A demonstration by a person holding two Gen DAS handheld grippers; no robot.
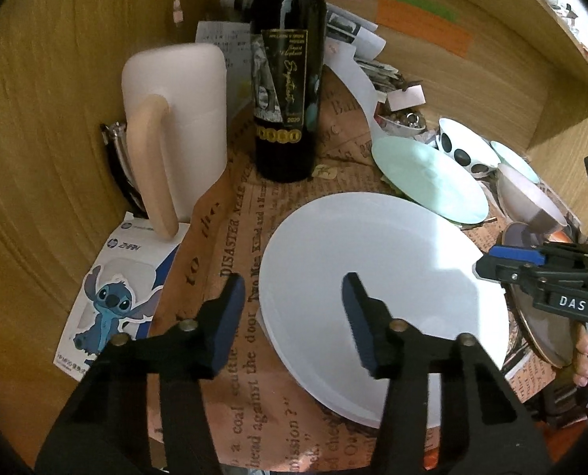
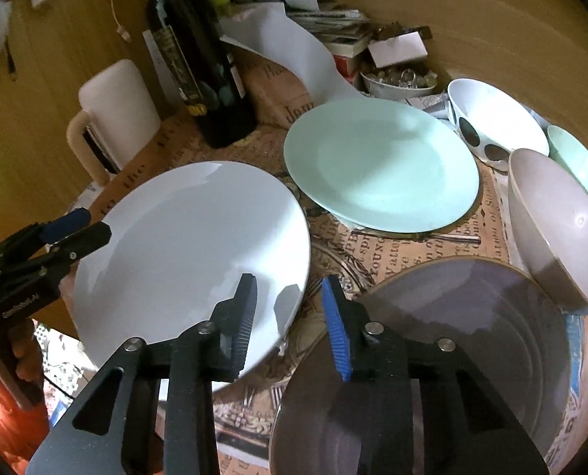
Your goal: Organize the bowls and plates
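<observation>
Straddling opposite edges of one white plate (image 1: 373,257), the two grippers sat nearest the cameras. The left gripper (image 1: 292,281) had one finger outside the plate's left rim and the other over its face. A strip of printed paper showed between the outer finger and the rim, so those fingers were released, not clamped. The right gripper (image 2: 290,281) stood the same way at the right rim: one finger over the plate, the blue-padded one just off the edge, also released. Part of a hand (image 2: 21,356) showed behind the left gripper in the right wrist view.

The white plate lay on a brown newsprint sheet (image 1: 230,396). Just right of it lay one grey plate (image 2: 472,316) with a tan rim, partly under the right gripper. Beyond both lay one mint plate (image 2: 381,166), which made three plates in all.

Four bowls stood to the right and behind. One grey bowl (image 2: 551,229) tilted against the grey plate's far edge. One mint bowl (image 2: 583,170) sat behind it. One white bowl with black dots (image 2: 496,114) sat near the mint plate. One small bowl of glass beads (image 2: 397,83) sat farthest back.

To the left, one box with a blue cartoon sticker (image 1: 112,297) lay near. One white jug (image 1: 183,95) with a cream handle stood beyond it. One dark wine bottle (image 1: 286,79) stood upright beside the jug, with loose papers piled behind.
</observation>
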